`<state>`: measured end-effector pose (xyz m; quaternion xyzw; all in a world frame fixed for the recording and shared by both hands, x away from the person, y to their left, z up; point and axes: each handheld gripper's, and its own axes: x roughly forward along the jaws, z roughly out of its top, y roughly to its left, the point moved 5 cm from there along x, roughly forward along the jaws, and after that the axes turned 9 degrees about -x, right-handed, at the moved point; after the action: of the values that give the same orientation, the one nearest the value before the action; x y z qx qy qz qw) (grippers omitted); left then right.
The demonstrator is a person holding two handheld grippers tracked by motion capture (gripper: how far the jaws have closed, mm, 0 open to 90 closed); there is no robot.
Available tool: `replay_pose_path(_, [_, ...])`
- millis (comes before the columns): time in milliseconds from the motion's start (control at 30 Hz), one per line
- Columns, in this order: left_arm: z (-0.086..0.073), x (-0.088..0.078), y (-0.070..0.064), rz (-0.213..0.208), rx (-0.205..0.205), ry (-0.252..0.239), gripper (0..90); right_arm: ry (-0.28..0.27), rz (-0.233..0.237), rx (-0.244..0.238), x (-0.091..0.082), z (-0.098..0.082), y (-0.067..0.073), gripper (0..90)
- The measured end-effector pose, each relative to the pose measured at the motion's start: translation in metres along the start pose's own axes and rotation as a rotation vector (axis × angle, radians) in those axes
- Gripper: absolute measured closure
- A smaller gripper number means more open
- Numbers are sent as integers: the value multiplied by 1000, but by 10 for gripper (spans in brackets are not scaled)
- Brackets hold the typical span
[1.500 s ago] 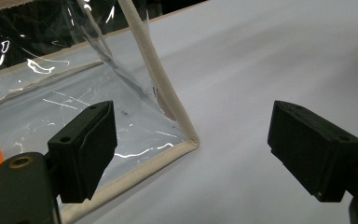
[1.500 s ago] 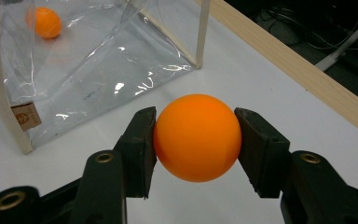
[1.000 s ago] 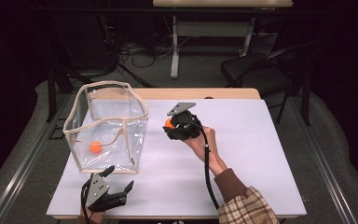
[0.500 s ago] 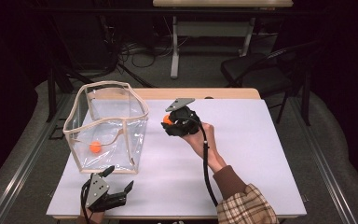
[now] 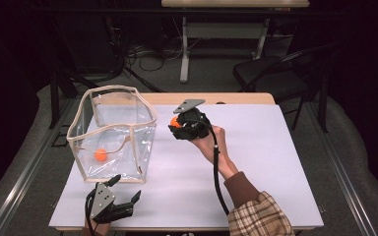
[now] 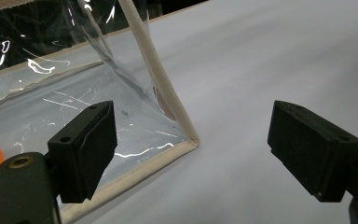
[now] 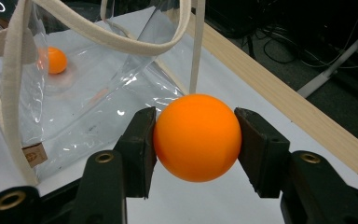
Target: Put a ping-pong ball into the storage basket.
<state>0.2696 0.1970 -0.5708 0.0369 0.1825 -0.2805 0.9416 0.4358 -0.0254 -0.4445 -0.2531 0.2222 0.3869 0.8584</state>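
My right gripper (image 5: 176, 124) is shut on an orange ball (image 7: 197, 137), held above the white table just right of a clear bag (image 5: 112, 132) with cream trim. Both pads press the ball's sides in the right gripper view. A second orange ball (image 5: 100, 155) lies on the bag's floor; it also appears through the bag wall as a ball (image 7: 56, 59) in the right gripper view. My left gripper (image 5: 125, 189) rests at the table's front left, open, with nothing between its jaws. Its view faces the bag's near bottom corner (image 6: 192, 140).
The white tabletop (image 5: 256, 162) spreads right of the bag and the hand. A wooden strip (image 5: 236, 98) runs along the far edge. Beyond it stand a dark chair (image 5: 270, 73) and a table leg with cables on the floor.
The right gripper with the orange ball has shifted slightly up and toward the bag. The left gripper has stayed put.
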Motion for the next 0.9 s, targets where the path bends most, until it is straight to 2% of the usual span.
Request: replay_pose_path(900, [0, 0, 0, -1, -1, 0, 158, -30, -9, -17, -3, 24, 0, 503])
